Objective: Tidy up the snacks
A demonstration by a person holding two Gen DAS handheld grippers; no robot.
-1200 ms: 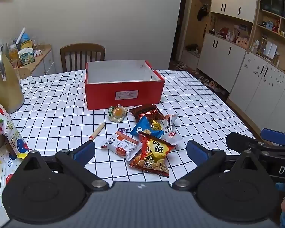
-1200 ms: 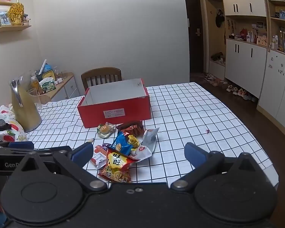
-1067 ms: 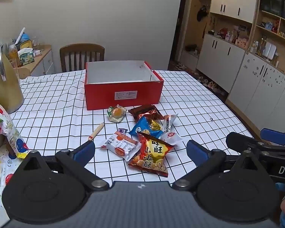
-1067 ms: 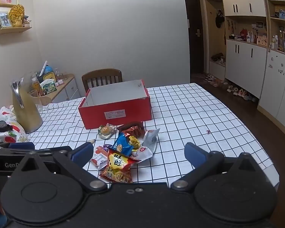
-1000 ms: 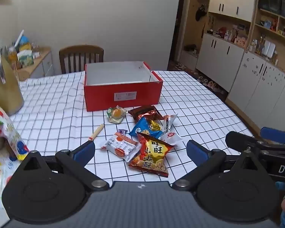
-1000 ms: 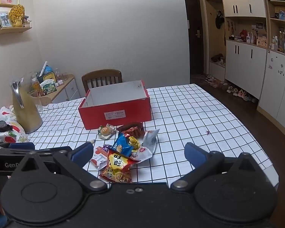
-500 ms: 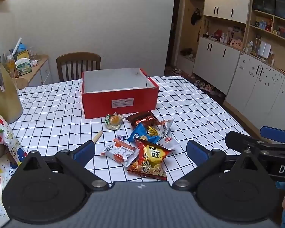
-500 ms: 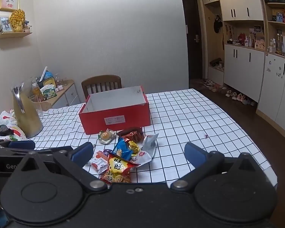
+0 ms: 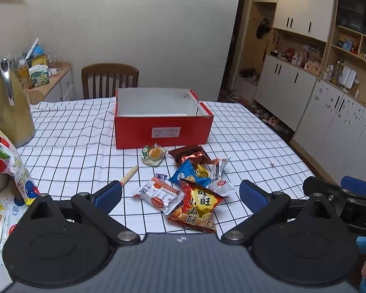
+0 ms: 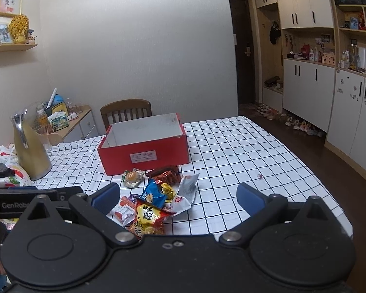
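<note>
From the left wrist view, the left gripper (image 9: 180, 193) hangs above the near edge of the checked tablecloth (image 9: 73, 146) with its blue-padded fingers (image 9: 108, 193) spread wide and nothing between them. Just past them lies a loose heap of snacks: a red and yellow chip bag (image 9: 197, 207) nearest, a white and orange packet (image 9: 158, 195) to its left, a blue packet (image 9: 188, 174) and a white sachet (image 9: 219, 175) behind, then a brown wrapper (image 9: 190, 155) and a small clear pack with a yellow cake (image 9: 153, 153). A wooden stick (image 9: 129, 174) lies just left of the heap. The red box (image 9: 162, 131) stands open behind the snacks, its white inside bare. A gold jug (image 9: 12, 109) stands far left, and the right gripper's body (image 9: 341, 195) shows at the right edge.

From the right wrist view, the right gripper (image 10: 178, 197) also has its fingers (image 10: 250, 199) held wide apart, holding nothing. The same heap sits ahead toward its left finger, the chip bag (image 10: 146, 217) partly hidden by the gripper's frame. The red box (image 10: 144, 153) stands beyond, with a wooden chair (image 10: 125, 111) behind it.
</note>
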